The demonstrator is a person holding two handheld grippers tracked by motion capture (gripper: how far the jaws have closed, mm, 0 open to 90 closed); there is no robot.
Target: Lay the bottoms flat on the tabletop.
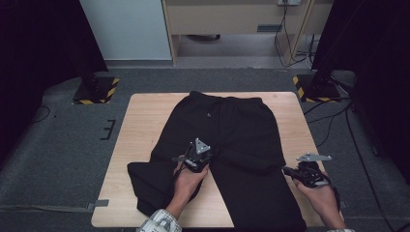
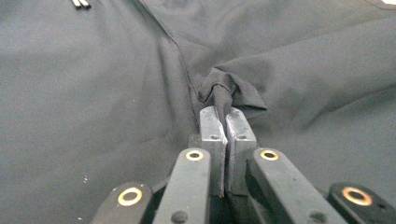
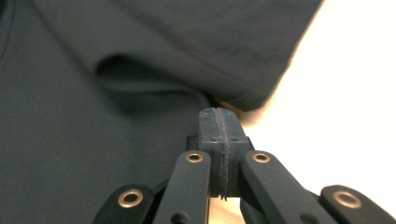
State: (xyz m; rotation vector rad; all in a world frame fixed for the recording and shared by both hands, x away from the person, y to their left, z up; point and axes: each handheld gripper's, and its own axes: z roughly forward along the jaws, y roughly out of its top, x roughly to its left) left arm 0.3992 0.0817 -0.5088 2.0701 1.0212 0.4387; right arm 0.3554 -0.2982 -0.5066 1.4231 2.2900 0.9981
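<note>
Black trousers (image 1: 227, 140) lie flat mid-surface, waistband toward the far edge. Left gripper (image 2: 223, 112) pinches crotch fabric; right gripper (image 3: 218, 114), fingers pressed together, apparently grips the outer leg edge. Next, likely, lifting to fold.

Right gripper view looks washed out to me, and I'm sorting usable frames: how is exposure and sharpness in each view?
Right gripper view: the table is blown out to near white and the trousers look soft. Left gripper view: evenly lit, the pinched fold sharp. High view: dim, the trousers almost featureless black.
</note>
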